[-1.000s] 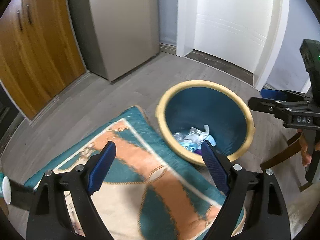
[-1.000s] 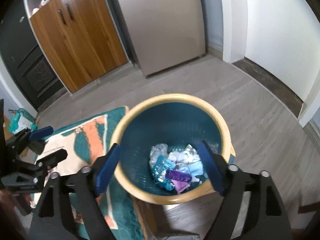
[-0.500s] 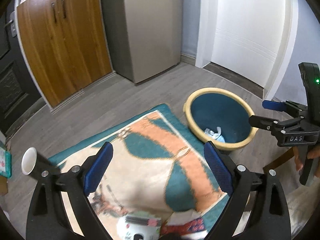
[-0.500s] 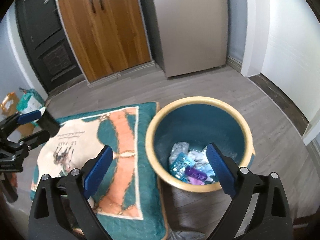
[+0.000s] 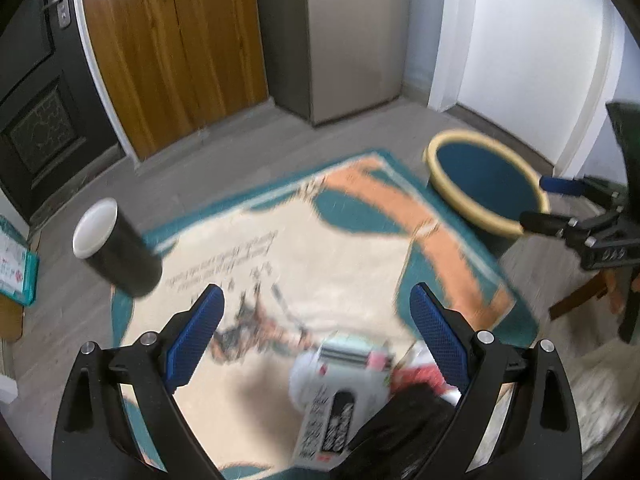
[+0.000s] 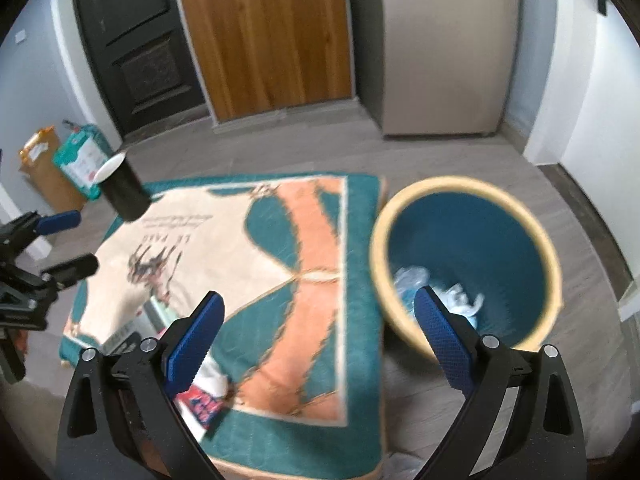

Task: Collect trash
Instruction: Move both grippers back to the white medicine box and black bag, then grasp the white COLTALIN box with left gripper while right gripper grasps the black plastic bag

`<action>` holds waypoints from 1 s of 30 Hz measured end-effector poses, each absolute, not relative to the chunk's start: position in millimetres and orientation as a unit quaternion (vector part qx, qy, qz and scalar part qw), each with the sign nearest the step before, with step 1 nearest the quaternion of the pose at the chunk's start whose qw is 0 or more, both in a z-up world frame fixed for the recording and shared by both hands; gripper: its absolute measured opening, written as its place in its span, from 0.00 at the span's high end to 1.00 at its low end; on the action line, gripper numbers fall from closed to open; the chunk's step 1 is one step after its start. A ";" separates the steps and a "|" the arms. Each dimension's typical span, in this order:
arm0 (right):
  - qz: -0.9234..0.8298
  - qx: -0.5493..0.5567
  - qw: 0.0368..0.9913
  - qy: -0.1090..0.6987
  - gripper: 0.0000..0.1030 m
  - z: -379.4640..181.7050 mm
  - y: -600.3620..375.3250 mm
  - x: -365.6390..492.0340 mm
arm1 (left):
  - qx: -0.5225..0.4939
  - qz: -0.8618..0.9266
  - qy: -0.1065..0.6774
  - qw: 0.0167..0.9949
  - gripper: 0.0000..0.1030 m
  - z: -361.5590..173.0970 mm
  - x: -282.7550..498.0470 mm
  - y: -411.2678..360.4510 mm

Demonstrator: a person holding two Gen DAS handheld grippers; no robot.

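Observation:
A yellow-rimmed teal bin (image 5: 480, 144) (image 6: 464, 184) stands on the floor at the rug's right edge, with crumpled trash (image 6: 456, 296) inside. A black paper cup (image 5: 116, 248) (image 6: 122, 192) lies on its side at the far left corner of the rug. A white carton (image 5: 340, 392) (image 6: 160, 312) and a red wrapper (image 6: 204, 404) lie on the rug's near side. My left gripper (image 5: 316, 332) (image 6: 72, 242) hangs open just above the carton. My right gripper (image 6: 318, 320) (image 5: 548, 202) is open too, over the rug beside the bin, with nothing between its fingers.
The teal, orange and cream rug (image 5: 320, 240) (image 6: 280, 240) covers the grey floor. Behind it stand a wooden cupboard (image 5: 172, 48), a grey fridge (image 6: 440, 48) and a dark door (image 6: 132, 40). A teal packet (image 6: 80, 156) and a cardboard box sit left; a wooden chair leg (image 5: 580, 300) right.
Both grippers have swung left, away from the bin and over the rug. The bin has slid to the right in both views. The cup, carton and wrapper have come into view.

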State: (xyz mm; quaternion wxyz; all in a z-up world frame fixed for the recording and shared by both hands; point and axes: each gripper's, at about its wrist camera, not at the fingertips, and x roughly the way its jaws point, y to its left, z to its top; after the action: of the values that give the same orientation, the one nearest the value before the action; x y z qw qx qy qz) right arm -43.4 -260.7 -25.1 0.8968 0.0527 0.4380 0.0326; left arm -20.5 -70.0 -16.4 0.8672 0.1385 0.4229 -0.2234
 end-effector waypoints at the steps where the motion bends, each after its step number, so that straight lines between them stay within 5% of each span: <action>1: 0.034 0.054 0.895 0.442 0.08 -28.1 -257.3 -42.9 | 0.148 -0.222 0.429 0.863 0.11 -24.2 -21.3 -65.0; 11: 0.058 0.072 0.869 0.485 0.08 -61.8 -227.7 -32.7 | 0.189 -0.245 0.483 0.819 0.12 -78.1 -23.2 -64.2; 15: 0.059 0.057 0.868 0.489 0.08 -66.1 -225.4 -32.3 | 0.184 -0.261 0.508 0.800 0.23 -97.1 -21.2 -74.8; 28: 0.073 0.054 0.864 0.495 0.08 -74.9 -227.8 -22.7 | 0.242 -0.276 0.515 0.775 0.18 -119.4 -37.4 -105.2; 30: 0.075 0.053 0.864 0.496 0.08 -75.4 -227.8 -23.5 | 0.248 -0.273 0.516 0.773 0.26 -122.6 -35.3 -107.3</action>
State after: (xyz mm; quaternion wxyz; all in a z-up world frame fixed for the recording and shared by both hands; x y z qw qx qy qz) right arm -23.5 -227.8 -75.4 0.8635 0.0530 0.4958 0.0750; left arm -35.3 -107.3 -122.6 0.7732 0.2483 0.5155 -0.2734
